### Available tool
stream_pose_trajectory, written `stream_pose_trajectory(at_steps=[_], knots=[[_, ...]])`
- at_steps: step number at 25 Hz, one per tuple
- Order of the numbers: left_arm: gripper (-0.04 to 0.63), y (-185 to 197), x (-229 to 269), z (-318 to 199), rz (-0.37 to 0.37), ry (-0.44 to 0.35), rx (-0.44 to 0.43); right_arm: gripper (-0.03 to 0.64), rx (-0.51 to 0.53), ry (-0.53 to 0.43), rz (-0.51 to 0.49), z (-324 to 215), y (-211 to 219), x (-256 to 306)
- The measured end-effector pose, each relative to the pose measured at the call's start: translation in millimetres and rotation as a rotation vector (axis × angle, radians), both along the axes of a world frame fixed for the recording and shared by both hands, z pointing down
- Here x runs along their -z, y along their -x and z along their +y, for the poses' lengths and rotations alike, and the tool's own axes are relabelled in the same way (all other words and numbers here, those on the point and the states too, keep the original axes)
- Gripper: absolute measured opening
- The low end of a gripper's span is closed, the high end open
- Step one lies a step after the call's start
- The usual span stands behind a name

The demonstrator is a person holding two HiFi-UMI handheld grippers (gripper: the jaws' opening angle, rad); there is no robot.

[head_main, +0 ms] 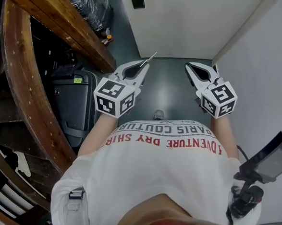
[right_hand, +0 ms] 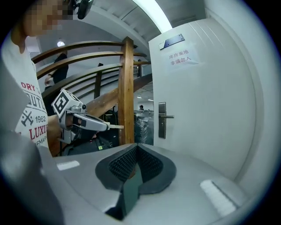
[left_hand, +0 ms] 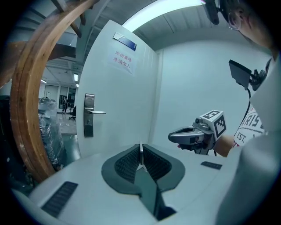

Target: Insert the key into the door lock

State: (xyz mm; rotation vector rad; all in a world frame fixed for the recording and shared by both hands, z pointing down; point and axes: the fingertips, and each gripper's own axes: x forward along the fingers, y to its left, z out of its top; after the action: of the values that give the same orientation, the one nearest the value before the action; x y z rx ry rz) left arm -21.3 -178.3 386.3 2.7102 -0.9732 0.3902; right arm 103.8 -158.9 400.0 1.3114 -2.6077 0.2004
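Observation:
A white door (head_main: 186,21) stands ahead, and its metal lock plate with a lever handle (left_hand: 89,115) shows at the door's left edge in the left gripper view. My left gripper (head_main: 144,65) is shut on a thin metal key (head_main: 150,57) that sticks out forward past its tips. In its own view the key's blade (left_hand: 141,150) stands upright between the pads. My right gripper (head_main: 188,66) is held beside it, shut with nothing in it. Both are still well short of the door. From the right gripper view the handle (right_hand: 163,119) sits mid-frame, with the left gripper (right_hand: 85,121) at the left.
A curved wooden stair rail (head_main: 23,77) and a wooden post (right_hand: 127,92) run along the left. A black case (head_main: 72,100) stands beneath the rail. A white wall (head_main: 269,70) closes the right side. A paper notice (left_hand: 123,61) hangs on the door.

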Motion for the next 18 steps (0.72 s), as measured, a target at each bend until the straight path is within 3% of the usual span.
stream_pose_trajectory(at_steps=[8,18], knots=[[0.021,23,39,-93,0.02,-0.089,0.024,0.002,-0.029,-0.105,0.025,-78,7,44],[0.021,10,29,-158,0.024,-0.056,0.061,0.002,0.037,-0.133,0.027,-148,6,47]])
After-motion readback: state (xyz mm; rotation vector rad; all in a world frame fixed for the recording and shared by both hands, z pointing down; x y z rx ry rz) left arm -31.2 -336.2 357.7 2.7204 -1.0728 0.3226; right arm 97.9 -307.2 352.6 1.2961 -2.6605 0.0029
